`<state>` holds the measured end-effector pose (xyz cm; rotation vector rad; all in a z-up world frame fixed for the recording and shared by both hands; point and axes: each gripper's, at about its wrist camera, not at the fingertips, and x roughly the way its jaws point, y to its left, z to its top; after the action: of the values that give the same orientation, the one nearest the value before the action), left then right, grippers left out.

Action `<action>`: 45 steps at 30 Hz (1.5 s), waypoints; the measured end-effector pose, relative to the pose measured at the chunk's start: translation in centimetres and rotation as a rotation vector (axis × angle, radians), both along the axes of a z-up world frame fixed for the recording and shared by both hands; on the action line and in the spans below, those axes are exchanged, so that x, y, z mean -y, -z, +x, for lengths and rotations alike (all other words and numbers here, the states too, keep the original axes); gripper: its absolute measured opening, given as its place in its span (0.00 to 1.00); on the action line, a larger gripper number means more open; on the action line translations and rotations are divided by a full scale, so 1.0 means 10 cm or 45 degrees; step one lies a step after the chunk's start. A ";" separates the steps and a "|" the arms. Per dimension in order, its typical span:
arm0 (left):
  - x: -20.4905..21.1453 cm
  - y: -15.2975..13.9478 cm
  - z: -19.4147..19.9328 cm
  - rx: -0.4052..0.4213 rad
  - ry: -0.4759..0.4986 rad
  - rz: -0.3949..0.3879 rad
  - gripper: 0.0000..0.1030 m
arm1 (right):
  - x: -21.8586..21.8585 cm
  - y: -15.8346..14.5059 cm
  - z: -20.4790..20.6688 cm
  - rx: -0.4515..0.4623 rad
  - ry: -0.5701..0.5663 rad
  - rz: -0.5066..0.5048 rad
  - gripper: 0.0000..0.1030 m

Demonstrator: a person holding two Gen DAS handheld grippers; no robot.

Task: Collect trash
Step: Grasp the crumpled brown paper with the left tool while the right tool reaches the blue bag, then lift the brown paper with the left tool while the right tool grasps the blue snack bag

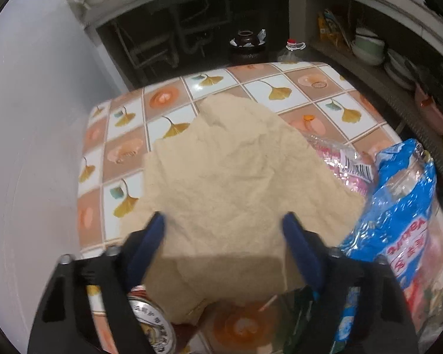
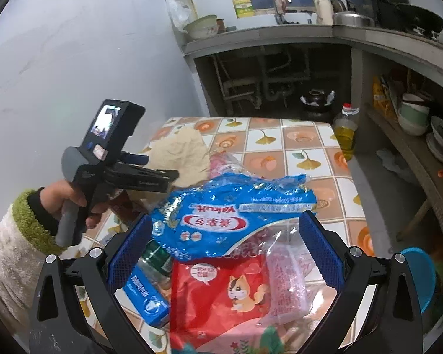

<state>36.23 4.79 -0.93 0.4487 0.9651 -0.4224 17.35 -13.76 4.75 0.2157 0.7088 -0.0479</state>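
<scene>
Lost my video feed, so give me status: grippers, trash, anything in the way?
Left gripper open over the crumpled brown paper, not gripping. Right gripper open over the blue wrapper. Wrappers heaped together; a can beside the paper.

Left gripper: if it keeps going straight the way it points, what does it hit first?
Most likely the crumpled tan paper: it fills the gap ahead of the left gripper, whose open jaws straddle its near edge. Depth is unclear; the tiled table lies beneath.
</scene>
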 end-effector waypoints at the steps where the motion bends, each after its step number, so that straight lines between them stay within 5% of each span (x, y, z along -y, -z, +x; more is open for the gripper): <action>1: 0.01 -0.02 -0.02 0.011 0.002 0.009 0.58 | 0.02 0.00 0.01 0.000 0.008 0.001 0.92; 7: -0.07 -0.08 -0.03 0.015 -0.008 -0.013 0.20 | 0.14 0.02 0.06 -0.002 0.047 0.029 0.92; 11: -0.17 -0.21 -0.07 0.060 -0.043 -0.069 0.10 | 0.19 0.04 0.09 -0.023 0.035 0.031 0.92; 22: -0.46 -0.72 -0.42 0.272 -0.116 -0.347 0.05 | 0.46 0.30 0.26 -0.160 -0.009 0.105 0.92; 28: -0.56 -0.87 -0.68 0.308 -0.108 -0.476 0.04 | 0.56 0.33 0.40 -0.117 -0.109 0.068 0.92; 33: -0.57 -0.83 -0.86 0.281 -0.072 -0.505 0.04 | 0.77 0.47 0.73 -0.142 -0.251 0.213 0.92; 40: -0.57 -0.64 -1.00 0.206 -0.076 -0.514 0.04 | 0.96 0.98 1.10 -0.399 -0.324 0.511 0.92; 45: -0.58 -0.57 -1.03 0.187 -0.077 -0.513 0.04 | 0.79 1.04 1.08 -0.436 -0.425 0.443 0.92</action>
<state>25.88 10.62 4.76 0.0831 0.7260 -0.5080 28.16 -21.64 -5.61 0.4257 1.0861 0.3673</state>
